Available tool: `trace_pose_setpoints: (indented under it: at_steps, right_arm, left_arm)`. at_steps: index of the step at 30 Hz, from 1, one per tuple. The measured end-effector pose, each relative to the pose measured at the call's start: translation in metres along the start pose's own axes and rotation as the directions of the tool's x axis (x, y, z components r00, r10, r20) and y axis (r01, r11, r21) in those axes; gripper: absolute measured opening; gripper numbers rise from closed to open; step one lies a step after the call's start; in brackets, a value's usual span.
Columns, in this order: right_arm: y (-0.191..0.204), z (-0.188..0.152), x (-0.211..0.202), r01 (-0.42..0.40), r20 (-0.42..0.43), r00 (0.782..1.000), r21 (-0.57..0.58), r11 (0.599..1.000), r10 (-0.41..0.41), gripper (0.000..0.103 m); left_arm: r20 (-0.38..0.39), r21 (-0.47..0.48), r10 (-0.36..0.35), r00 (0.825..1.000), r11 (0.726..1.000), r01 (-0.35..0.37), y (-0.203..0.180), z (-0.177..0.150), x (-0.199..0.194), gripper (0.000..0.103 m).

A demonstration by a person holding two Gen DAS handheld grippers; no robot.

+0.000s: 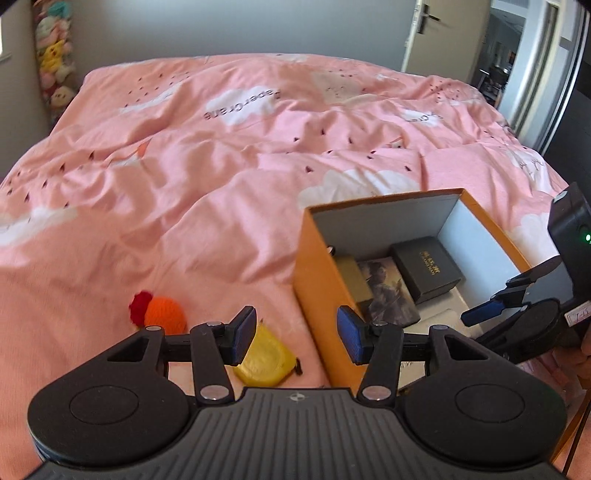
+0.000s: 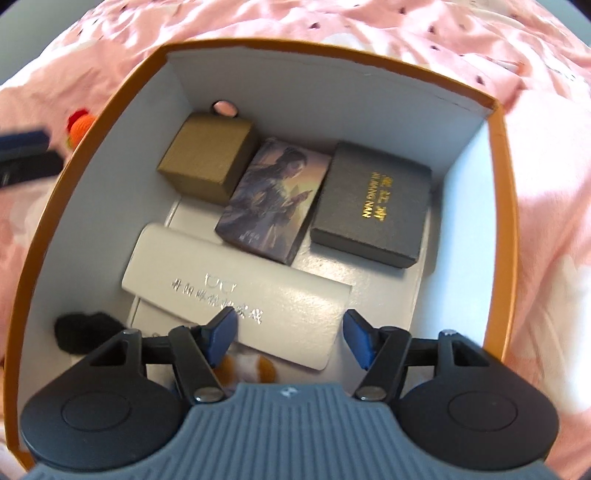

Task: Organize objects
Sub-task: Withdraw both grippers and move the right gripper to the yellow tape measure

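Both our left gripper [image 1: 295,334] and right gripper [image 2: 288,341] stand apart, empty. At nine o'clock, the knitted orange toy [image 1: 164,314] looks soft and light; we would pinch its round middle.

A wide bed [image 1: 229,155] fills most of the room, spread with a rumpled pink duvet cover [image 1: 147,221] printed with white clouds, small dark marks and the words "PaperCrane". Behind it stands a plain grey wall [image 1: 236,29]. In the far left corner a column of soft toys [image 1: 55,55] in pastel colours hangs against the wall. At the far right a pale door [image 1: 443,33] with a metal lever handle [image 1: 428,14] stands open onto a dim further room [image 1: 498,62]. Soft daylight lies evenly across the bedding.
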State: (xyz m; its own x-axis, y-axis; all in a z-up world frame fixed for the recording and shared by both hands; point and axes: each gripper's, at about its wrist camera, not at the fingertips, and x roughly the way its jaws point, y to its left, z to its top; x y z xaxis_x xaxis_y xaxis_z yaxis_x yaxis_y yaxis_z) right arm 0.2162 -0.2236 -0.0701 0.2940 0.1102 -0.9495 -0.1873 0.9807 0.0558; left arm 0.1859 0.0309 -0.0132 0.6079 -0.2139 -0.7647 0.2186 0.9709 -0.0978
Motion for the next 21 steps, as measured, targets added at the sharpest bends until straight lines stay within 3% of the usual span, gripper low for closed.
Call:
trace_pose_setpoints:
  at_steps: [7, 14, 18, 21]
  right_arm:
    - [0.000, -0.006, 0.000, 0.023, 0.064, 0.997, 0.132, 0.991, -0.032, 0.059]
    - [0.005, -0.018, -0.018, 0.055, 0.156, 0.985, 0.132, 0.990, -0.075, 0.060]
    - [0.017, -0.032, -0.047, 0.036, 0.288, 0.955, 0.121, 0.992, -0.069, 0.059]
    - [0.042, -0.034, -0.068, 0.025, 0.406, 0.913, 0.061, 0.998, -0.048, 0.059]
  left_arm:
    - [-0.019, -0.038, 0.019, 1.000, 0.999, -0.019, 0.004, -0.019, -0.005, 0.060]
    - [-0.033, -0.037, 0.065, 0.997, 0.997, -0.066, 0.003, -0.039, -0.008, 0.059]
    - [-0.039, -0.053, 0.086, 0.996, 0.995, -0.088, 0.009, -0.047, -0.011, 0.059]
    - [-0.030, -0.067, 0.107, 0.994, 0.992, -0.109, 0.014, -0.049, -0.017, 0.059]
